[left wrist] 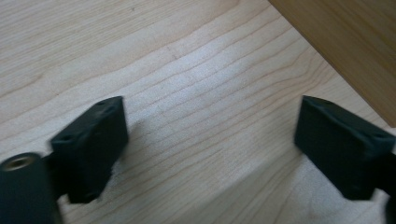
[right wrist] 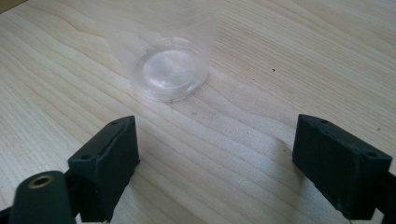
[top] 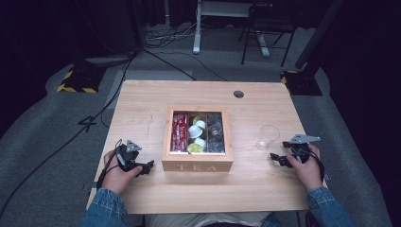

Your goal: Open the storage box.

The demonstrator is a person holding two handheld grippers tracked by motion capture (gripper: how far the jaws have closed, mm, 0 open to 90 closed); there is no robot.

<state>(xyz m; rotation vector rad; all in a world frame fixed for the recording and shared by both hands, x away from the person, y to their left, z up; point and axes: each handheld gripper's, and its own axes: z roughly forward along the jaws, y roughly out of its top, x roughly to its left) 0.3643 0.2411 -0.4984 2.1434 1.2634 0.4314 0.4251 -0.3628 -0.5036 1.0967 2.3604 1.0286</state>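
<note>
Roughly, by size, w/ risks noted:

1. Table (top: 142, 101) – pale wood, slick-looking top. Risk: light items slide on it if nudged rather than gripped.

2. Tea box (top: 197, 166) – wooden, lid off or open, centre of table, "TEA" on near wall. Three compartments: red packets left, white and green pods middle, dark items right. Its corner shows at far right in the left gripper view (left wrist: 355, 46). Risk: walls are tall; a gripper going in at a slant could catch the rim and shove the whole box.

3. Left gripper (top: 145, 167) – rests low at near left, just beside box's near-left corner; jaws wide apart, nothing between them, bare table below (left wrist: 210, 149). Risk: so near the box that a careless swing would knock it.

4. Right gripper (top: 277, 159) – near right, jaws wide apart, empty (right wrist: 215, 172), aimed at the cup. Not touching it.

5. Cup (top: 267, 137) – clear plastic, upright, empty, right of box, just far of right gripper; seen base-on in right gripper view (right wrist: 170, 70). Likely the thing to be picked up. Risks: thin wall may buckle under a hard squeeze; a one-sided contact would tip or skate it, poss. off right edge; clear wall makes its edges hard to judge, so pads may close off-centre.
</note>
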